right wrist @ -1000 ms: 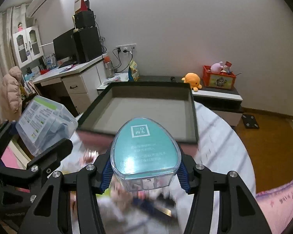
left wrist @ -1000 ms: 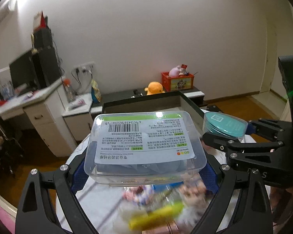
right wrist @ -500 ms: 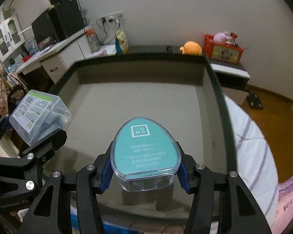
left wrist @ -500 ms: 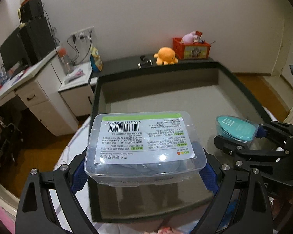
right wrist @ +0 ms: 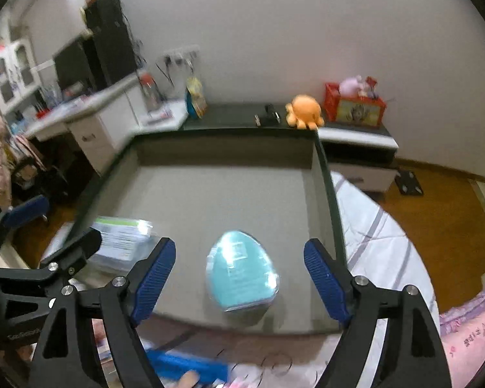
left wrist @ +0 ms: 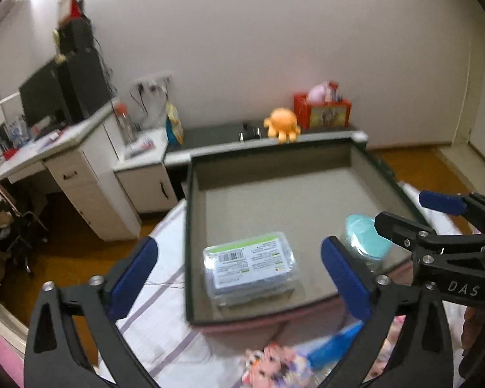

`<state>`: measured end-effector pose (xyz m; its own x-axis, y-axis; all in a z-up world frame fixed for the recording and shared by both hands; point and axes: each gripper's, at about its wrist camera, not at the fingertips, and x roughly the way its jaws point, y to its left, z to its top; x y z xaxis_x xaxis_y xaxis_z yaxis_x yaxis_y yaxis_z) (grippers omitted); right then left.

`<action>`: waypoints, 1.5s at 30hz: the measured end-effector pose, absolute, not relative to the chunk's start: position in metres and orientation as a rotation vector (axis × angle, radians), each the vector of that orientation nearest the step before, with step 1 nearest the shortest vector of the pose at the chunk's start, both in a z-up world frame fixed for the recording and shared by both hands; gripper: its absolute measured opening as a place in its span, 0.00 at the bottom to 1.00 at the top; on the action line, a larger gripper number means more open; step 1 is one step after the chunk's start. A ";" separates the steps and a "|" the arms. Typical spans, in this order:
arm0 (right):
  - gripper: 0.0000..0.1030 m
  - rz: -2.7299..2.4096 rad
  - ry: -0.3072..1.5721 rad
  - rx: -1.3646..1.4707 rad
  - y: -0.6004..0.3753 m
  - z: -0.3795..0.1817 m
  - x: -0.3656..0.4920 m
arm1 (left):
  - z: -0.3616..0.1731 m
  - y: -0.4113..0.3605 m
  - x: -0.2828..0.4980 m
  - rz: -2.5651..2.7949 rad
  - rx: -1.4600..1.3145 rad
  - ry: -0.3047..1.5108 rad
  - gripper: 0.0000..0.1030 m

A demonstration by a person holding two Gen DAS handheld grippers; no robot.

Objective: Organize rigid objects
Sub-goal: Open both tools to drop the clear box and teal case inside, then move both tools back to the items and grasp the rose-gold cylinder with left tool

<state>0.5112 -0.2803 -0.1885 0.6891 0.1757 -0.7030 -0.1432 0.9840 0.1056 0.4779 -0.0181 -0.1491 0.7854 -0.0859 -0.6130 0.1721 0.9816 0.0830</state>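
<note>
Both tongs stand wide apart and grip nothing. The left tongs (left wrist: 239, 274) hang above the near end of the grey tray (left wrist: 274, 194), where the clear plastic box (left wrist: 250, 266) with a printed label lies flat on the tray floor. Just beside it, toward the right wall, the teal egg-shaped case (right wrist: 242, 273) lies flat too, between the blue pads of the right tongs (right wrist: 239, 281)

In the tray (left wrist: 190, 226), the labelled box (left wrist: 250, 266) lies left of the egg-shaped case (right wrist: 242, 273).
</note>
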 end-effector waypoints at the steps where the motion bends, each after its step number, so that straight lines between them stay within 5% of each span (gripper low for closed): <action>1: 0.81 0.179 0.770 0.045 -0.280 -0.181 0.501 | -0.140 -0.017 0.462 -0.130 0.133 0.614 1.00; 12: 0.83 0.115 0.449 -0.042 -0.274 -0.118 0.346 | -0.102 -0.011 0.315 -0.098 0.074 0.398 1.00; 28: 0.84 0.055 0.196 -0.058 -0.279 -0.141 0.175 | -0.130 -0.014 0.180 -0.119 0.025 0.251 1.00; 45: 0.84 0.045 0.390 -0.037 -0.292 -0.195 0.208 | -0.195 -0.036 0.225 -0.115 0.058 0.475 1.00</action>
